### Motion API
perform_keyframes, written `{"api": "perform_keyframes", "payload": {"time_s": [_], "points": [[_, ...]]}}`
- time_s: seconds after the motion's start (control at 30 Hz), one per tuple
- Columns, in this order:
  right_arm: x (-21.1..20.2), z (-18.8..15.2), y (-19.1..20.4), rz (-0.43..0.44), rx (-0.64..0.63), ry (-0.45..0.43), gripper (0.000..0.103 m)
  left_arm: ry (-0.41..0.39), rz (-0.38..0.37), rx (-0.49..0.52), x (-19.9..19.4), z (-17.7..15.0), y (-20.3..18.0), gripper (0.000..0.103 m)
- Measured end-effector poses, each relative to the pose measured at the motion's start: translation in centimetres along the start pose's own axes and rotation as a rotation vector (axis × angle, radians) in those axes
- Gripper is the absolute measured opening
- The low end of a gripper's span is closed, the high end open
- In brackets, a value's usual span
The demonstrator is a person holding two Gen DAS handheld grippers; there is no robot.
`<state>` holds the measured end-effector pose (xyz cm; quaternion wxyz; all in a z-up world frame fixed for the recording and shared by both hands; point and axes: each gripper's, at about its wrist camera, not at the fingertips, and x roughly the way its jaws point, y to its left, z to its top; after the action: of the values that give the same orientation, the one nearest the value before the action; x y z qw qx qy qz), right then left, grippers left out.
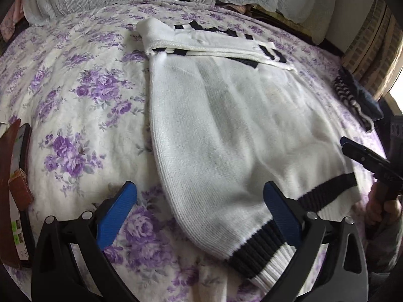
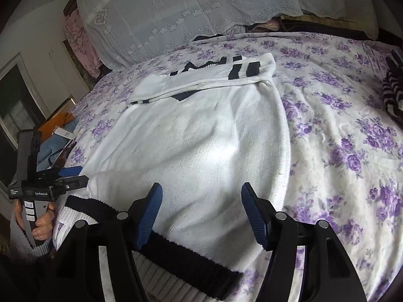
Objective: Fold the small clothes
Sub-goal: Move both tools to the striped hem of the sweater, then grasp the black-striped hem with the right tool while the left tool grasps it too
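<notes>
A white knit sweater [image 1: 239, 125] with black stripes lies flat on the floral bedspread [image 1: 75, 100], its sleeves folded across the far end and its black-and-white ribbed hem [image 1: 262, 254] nearest me. My left gripper [image 1: 199, 209] is open, just above the hem's left corner. My right gripper [image 2: 201, 214] is open over the hem's right part [image 2: 186, 259], with the sweater body [image 2: 201, 130] ahead. The left gripper also shows in the right wrist view [image 2: 75, 173], and the right gripper in the left wrist view [image 1: 350, 148].
A lace-covered pillow pile [image 2: 189, 12] lines the head of the bed. A dark striped garment [image 1: 352, 100] lies at the bed's right side. A phone and brown objects [image 1: 17, 166] sit at the left edge. The bedspread [image 2: 340, 138] stretches right.
</notes>
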<state>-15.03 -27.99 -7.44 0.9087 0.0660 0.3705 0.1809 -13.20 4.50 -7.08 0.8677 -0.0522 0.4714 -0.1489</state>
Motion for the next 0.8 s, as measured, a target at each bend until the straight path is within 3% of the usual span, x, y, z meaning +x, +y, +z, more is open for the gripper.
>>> {"api": "perform_keyframes", "payload": {"time_s": [0.1, 0.3, 0.43, 0.67, 0.8], "points": [[-1.3, -0.6, -1.7, -0.028, 0.024, 0.002, 0.065, 0.014, -0.107, 0.009, -0.5, -0.6, -0.5, 0.098], [-1.3, -2.8, -2.9, -0.009, 0.073, 0.049, 0.066, 0.039, -0.079, 0.090, 0.7, -1.8, -2.7, 0.098], [-1.3, -3.6, -2.0, 0.049, 0.066, 0.066, 0.067, 0.017, -0.134, 0.079, 0.3, -1.7, -2.6, 0.098], [-0.7, -3.3, -1.8, 0.073, 0.071, 0.063, 0.071, 0.027, 0.033, 0.126, 1.6, -1.3, -4.2, 0.099], [-0.6, -3.4, -1.5, 0.066, 0.062, 0.063, 0.072, 0.024, 0.049, 0.129, 1.6, -1.4, -4.3, 0.099]]}}
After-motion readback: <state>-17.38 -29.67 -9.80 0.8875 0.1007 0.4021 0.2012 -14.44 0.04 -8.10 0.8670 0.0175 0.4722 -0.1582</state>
